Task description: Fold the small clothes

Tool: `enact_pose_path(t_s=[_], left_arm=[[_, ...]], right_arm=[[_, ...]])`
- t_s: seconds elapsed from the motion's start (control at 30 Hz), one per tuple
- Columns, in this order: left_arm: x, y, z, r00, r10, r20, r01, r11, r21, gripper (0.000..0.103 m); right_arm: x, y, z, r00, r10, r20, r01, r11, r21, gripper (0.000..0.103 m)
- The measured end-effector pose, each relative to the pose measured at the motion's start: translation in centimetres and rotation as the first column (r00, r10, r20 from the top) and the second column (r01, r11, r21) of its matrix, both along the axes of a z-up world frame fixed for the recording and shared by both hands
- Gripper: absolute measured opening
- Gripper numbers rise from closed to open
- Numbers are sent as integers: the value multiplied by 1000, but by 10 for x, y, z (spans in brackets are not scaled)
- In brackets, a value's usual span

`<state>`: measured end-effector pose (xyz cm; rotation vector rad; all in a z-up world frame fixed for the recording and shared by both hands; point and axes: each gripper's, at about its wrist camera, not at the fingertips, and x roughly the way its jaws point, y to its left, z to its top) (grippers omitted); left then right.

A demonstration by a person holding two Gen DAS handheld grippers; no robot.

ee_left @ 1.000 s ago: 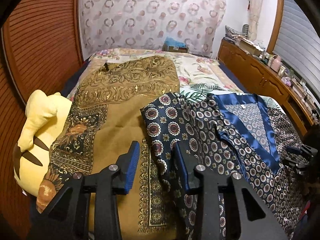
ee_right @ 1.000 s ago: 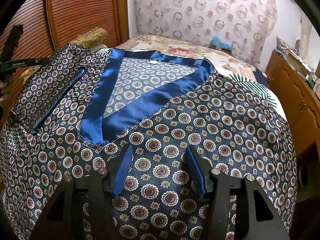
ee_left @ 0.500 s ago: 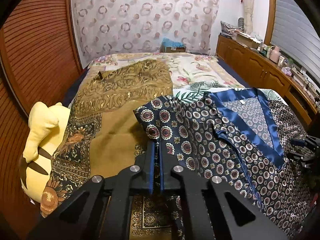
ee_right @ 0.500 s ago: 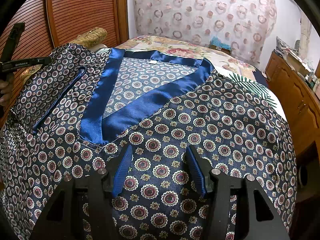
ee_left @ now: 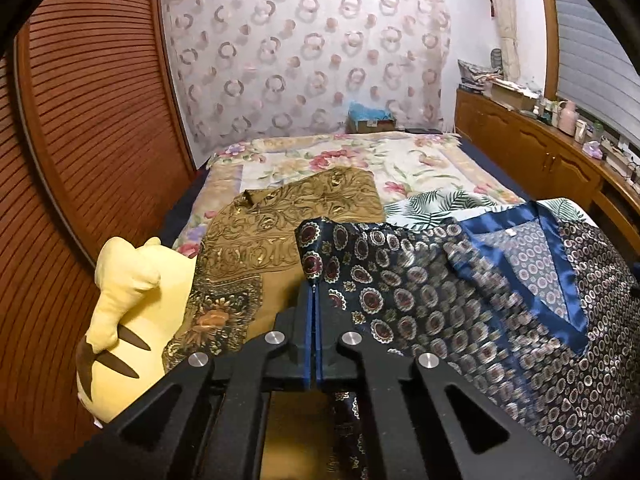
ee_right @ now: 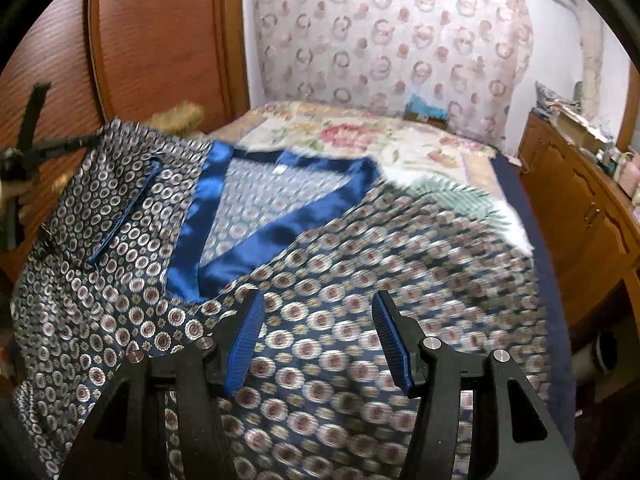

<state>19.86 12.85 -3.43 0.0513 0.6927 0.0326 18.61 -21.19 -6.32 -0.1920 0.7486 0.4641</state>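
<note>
A navy garment (ee_left: 440, 300) with round medallions and a blue satin collar (ee_left: 560, 292) lies spread on the bed. My left gripper (ee_left: 314, 288) is shut on its left edge, and a corner of the fabric stands up above the closed pads. In the right wrist view the same garment (ee_right: 360, 264) fills the foreground, blurred by motion, with its collar (ee_right: 280, 232) in the middle. My right gripper (ee_right: 318, 298) hangs open just above the cloth with nothing between its pads. The left gripper (ee_right: 24, 152) shows at the far left, lifting the garment's edge.
A yellow plush toy (ee_left: 132, 300) lies at the left, beside a gold-brown patterned cloth (ee_left: 280, 216). The floral bedspread (ee_left: 360, 160) stretches beyond. A slatted wooden wardrobe (ee_left: 80, 120) stands at the left, and a cluttered wooden sideboard (ee_left: 540, 148) runs along the right. A cardboard box (ee_left: 370, 120) sits at the bed's far end.
The left jaws went from open to shut on the garment's left edge and raised it. The right gripper, still open, rose a little above the cloth.
</note>
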Motion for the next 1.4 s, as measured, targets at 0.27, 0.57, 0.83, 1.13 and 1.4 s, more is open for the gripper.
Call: enact_pose_path(t_s=[0.27,0.57,0.83,1.13,1.4], left_arm=[[-9,3,-1,1000,-9,-1,9,998,-66,17],[-42,-22,1,993,-109,35,112,988,-108,72],[-74,-68,-10,976,-217,24,219,969,-115,80],[-68,-113,-46,949,-300,-99,290,952,-101,80],[-53,-120,-67,934,-308,-180,292,950,-109,80]], right_arm=[[-10,-74,15,992,-125,33,124,992,27,58],[-23,-140,-6,968,-252,0,252,968,-6,58],[-32,-184,-30,944,-325,-59,325,946,1,58],[-28,-185,-32,943,-311,-123,315,949,18,47],[-31,-184,-37,952,-273,-134,278,961,14,27]])
